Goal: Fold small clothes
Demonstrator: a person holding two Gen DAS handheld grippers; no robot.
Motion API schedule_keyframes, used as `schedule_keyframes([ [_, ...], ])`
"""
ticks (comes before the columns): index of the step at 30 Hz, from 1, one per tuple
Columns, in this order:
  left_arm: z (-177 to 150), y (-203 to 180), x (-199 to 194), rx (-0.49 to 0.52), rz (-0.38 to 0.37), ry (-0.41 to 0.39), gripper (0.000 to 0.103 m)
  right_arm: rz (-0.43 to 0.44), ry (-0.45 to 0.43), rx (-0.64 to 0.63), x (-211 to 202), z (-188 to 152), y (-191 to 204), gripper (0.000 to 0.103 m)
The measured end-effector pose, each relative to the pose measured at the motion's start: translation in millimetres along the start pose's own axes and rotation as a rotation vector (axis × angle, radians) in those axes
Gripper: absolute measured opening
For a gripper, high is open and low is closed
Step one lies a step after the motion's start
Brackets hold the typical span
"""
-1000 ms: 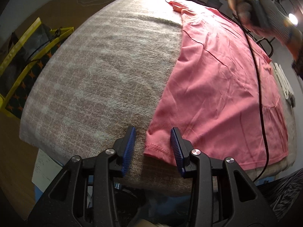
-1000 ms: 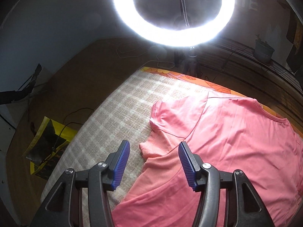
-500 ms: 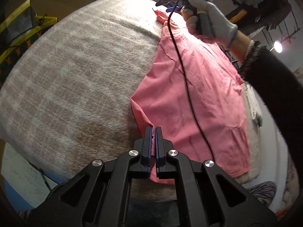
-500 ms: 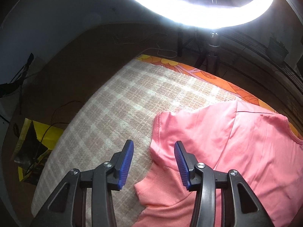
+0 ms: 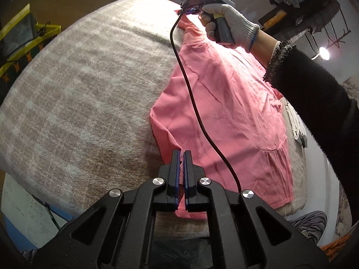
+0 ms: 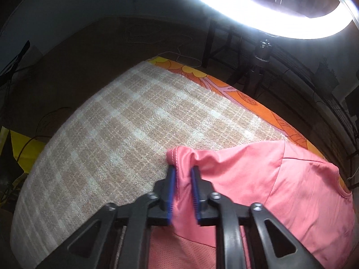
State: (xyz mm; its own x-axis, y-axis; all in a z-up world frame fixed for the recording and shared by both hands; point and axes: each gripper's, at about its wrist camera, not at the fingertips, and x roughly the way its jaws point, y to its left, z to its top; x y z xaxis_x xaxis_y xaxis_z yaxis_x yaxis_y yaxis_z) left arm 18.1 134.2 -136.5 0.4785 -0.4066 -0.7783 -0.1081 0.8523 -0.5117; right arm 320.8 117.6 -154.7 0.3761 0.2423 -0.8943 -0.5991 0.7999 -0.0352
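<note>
Black tool (image 5: 181, 154) with blue pads, silver screws, trailing black cable (image 5: 193, 103); white knit glove (image 5: 233, 25), fuzzy black sleeve (image 5: 314, 94).

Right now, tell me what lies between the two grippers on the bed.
In the left wrist view, only the pink shirt spans from the left gripper to the right gripper, with a black cable draped over it.

the left gripper (image 5: 181, 157) is clamped on the near hem of the pink shirt (image 5: 226, 112) spread over the plaid blanket (image 5: 89, 89). at the far end, a gloved hand (image 5: 228, 25) holds the right gripper (image 5: 193, 11) at the shirt's sleeve.
</note>
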Motion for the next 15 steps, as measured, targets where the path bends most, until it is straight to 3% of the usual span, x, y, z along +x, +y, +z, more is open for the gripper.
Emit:
schedule_keyframes([
  [9, -10, -33, -9, 0.127, -0.008, -0.016, 0.001, 0.142, -0.113, 0.184, -51, -9, -64, 0.0],
  [15, -27, -76, -12, 0.286, -0.013, -0.016, 0.001, 0.263, -0.176, 0.327, -74, -22, -118, 0.0],
])
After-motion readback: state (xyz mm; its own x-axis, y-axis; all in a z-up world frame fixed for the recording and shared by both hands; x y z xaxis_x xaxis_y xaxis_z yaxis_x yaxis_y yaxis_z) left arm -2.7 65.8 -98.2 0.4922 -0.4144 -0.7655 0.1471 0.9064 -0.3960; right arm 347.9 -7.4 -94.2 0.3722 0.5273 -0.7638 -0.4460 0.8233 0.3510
